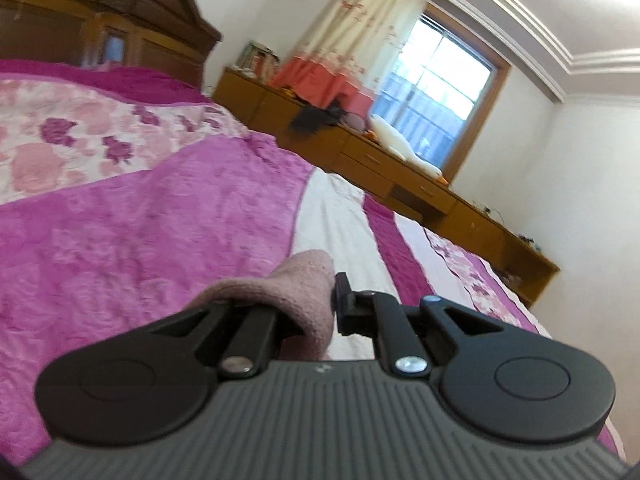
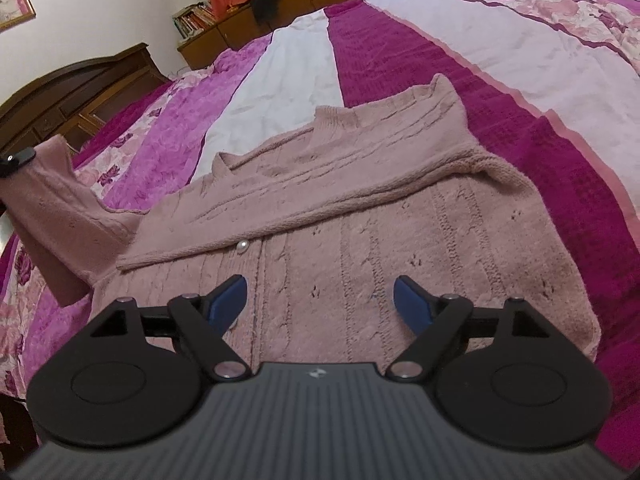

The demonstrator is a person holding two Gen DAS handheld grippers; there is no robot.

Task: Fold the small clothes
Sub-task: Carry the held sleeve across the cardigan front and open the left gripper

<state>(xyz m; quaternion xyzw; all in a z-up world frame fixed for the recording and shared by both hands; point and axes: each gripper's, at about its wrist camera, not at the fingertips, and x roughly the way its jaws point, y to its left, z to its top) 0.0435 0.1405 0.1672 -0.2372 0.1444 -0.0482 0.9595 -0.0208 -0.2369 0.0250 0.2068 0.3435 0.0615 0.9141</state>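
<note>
One dusty-pink knitted cardigan [image 2: 320, 208] lies on the bed [image 2: 540, 128], one sleeve [image 1: 296, 296] lifted and pinched in the left gripper [image 1: 316, 308]. Right gripper [image 2: 320, 300] hovers over the hem, jaws spread, nothing between them.

Dusty-pink cable-knit cardigan [image 2: 360, 208], pearly button [image 2: 242, 246]; magenta-white floral bedspread [image 2: 400, 52]; curtain [image 1: 360, 32] cream, perhaps coral-hemmed.

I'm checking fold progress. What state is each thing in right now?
Pink cardigan: flat on the bed, one sleeve folded across the front, buttoned at the one button visible.
Other sleeve: lifted off the bed.
Left gripper: shut on that sleeve.
Right gripper: open over the cardigan, holding nothing.
Curtain: drawn aside.
</note>
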